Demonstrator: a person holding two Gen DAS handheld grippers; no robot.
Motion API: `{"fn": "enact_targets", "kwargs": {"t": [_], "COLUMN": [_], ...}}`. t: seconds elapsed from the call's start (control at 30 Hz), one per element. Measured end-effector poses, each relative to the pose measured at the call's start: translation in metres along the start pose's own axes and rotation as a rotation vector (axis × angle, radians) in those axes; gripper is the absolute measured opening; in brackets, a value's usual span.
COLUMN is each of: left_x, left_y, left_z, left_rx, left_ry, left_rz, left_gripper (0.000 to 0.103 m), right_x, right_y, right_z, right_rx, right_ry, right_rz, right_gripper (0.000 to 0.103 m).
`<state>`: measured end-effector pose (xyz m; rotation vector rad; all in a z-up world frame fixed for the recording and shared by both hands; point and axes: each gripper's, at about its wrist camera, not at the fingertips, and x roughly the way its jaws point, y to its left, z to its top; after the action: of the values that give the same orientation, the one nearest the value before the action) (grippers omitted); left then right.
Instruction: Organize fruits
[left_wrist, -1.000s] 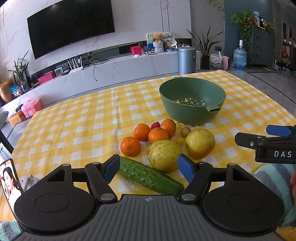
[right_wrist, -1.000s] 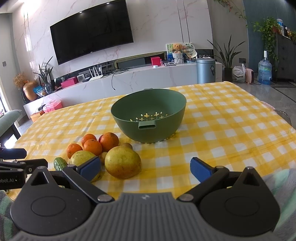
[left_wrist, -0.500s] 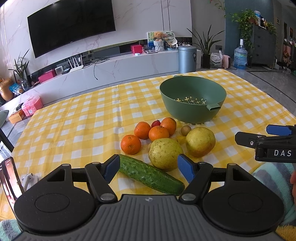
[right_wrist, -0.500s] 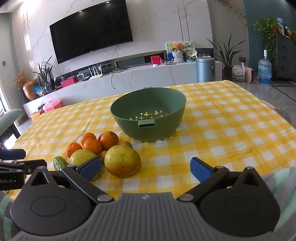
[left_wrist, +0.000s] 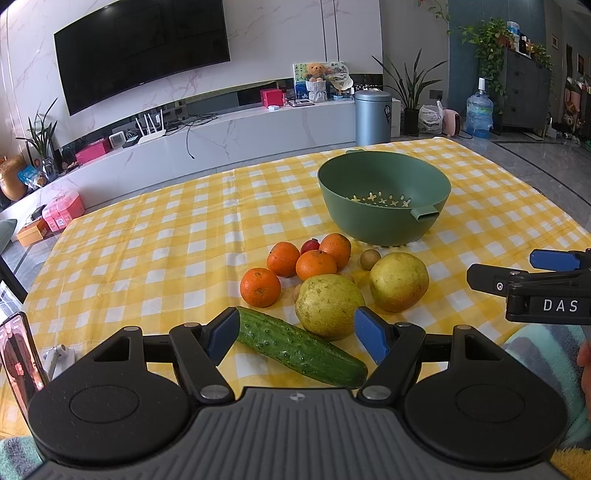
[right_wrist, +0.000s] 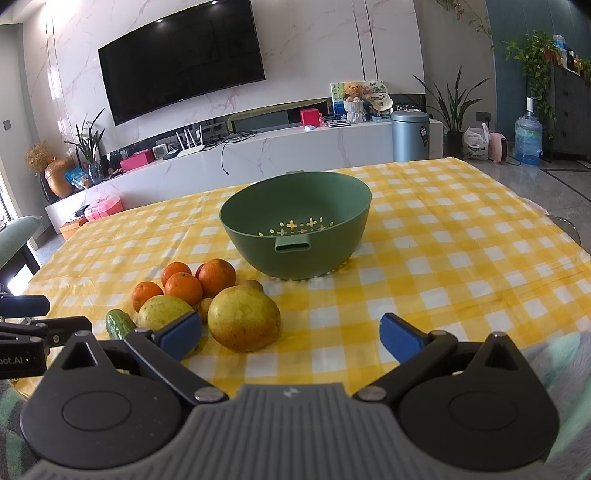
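Right now the left gripper (left_wrist: 295, 334) is hovering low over the near edge of the desk (left_wrist: 155, 258), its jaws spread wide and gripping nothing, with a cucumber (left_wrist: 299, 349) lying slantwise between the blue pads and a yellow-green pear (left_wrist: 328, 304) sitting just behind it. The right gripper (right_wrist: 291, 334) is likewise holding its jaws wide apart over bare yellow-checked cloth, a second pear (right_wrist: 243, 323) resting just inside its left pad. Four oranges (left_wrist: 284, 258) are clustering behind the pears, touching one another, with a small red fruit (left_wrist: 309, 245) tucked among them and a small brownish round fruit (left_wrist: 370, 258) lying beside them (its kind is hard to tell). A green colander bowl (right_wrist: 295, 251) is standing upright farther back, apart from the pile, holding no fruit.
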<state>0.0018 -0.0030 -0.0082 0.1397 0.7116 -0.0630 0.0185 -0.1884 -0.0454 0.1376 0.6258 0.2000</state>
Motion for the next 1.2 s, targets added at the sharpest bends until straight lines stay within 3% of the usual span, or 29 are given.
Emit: {"fn": "enact_targets", "kwargs": {"t": [0.2, 0.4, 0.47, 0.6, 0.7, 0.83, 1.03, 1.2], "left_x": [0.0, 0.007, 0.012, 0.021, 0.029, 0.043, 0.065, 0.079], "left_y": [0.002, 0.012, 0.016, 0.013, 0.005, -0.003, -0.009, -0.018], "left_z": [0.002, 0.009, 0.011, 0.013, 0.013, 0.013, 0.006, 0.002], "left_rx": [0.007, -0.028, -0.047, -0.038, 0.023, 0.076, 0.107, 0.167], "left_ry": [0.002, 0.03, 0.038, 0.027, 0.014, 0.003, 0.05, 0.054], "left_rz": [-0.038, -0.091, -0.125, -0.165, -0.17, -0.137, -0.152, -0.111], "left_gripper": [0.081, 0.08, 0.069, 0.063, 0.063, 0.075, 0.082, 0.082], "right_x": [-0.001, 0.0, 0.004, 0.019, 0.036, 0.06, 0.071, 0.08], "right_y": [-0.001, 0.002, 0.005, 0.01, 0.007, 0.005, 0.014, 0.014], "right_z": [0.001, 0.002, 0.006, 0.014, 0.025, 0.036, 0.03, 0.03], "right_rx": [0.009, -0.009, -0.016, -0.009, 0.053, 0.09, 0.045, 0.044], "right_ry": [-0.008, -0.094, -0.094, -0.054, 0.001, 0.088, 0.126, 0.154], "right_rz": [0.026, 0.07, 0.085, 0.117, 0.131, 0.15, 0.145, 0.139], "right_gripper": [0.099, 0.099, 0.099, 0.099, 0.096, 0.077, 0.075, 0.075]}}
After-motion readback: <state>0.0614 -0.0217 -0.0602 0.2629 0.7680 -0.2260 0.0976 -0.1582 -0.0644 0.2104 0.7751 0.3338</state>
